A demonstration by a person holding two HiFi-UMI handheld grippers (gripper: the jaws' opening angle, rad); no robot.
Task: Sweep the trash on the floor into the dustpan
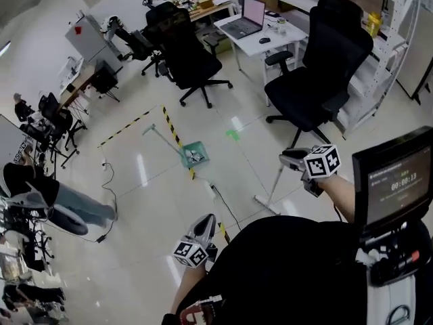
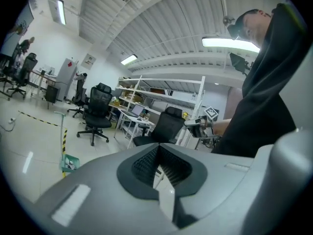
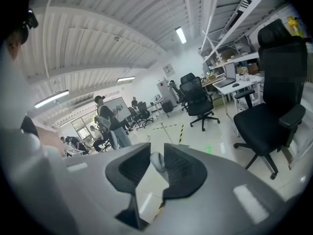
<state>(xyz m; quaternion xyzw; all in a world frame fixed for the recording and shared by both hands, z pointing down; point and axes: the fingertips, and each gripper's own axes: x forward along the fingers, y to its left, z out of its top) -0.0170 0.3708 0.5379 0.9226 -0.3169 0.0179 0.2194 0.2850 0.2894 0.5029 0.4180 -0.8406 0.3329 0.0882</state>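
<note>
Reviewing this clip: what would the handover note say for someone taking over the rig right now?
Left gripper: jaws together, empty, low by the body.
Right gripper: shut on the top of the broom, whose head rests on the floor.
Dustpan: green, on the floor at the striped tape, apart from the broom.
Done: bits of trash lie in the dustpan.
Left: check the green spot on the floor beyond the pan; I cannot tell whether it is trash.

Glossy pale floor (image 1: 155,181), marked with yellow-and-black hazard tape (image 1: 173,128). Black swivel office chairs (image 1: 316,80); white desk (image 1: 252,45) bearing an open laptop (image 1: 247,19); white metal shelving (image 1: 396,26). Ribbed white ceiling (image 2: 161,28) with lit fluorescent tube lights (image 2: 230,43).
</note>
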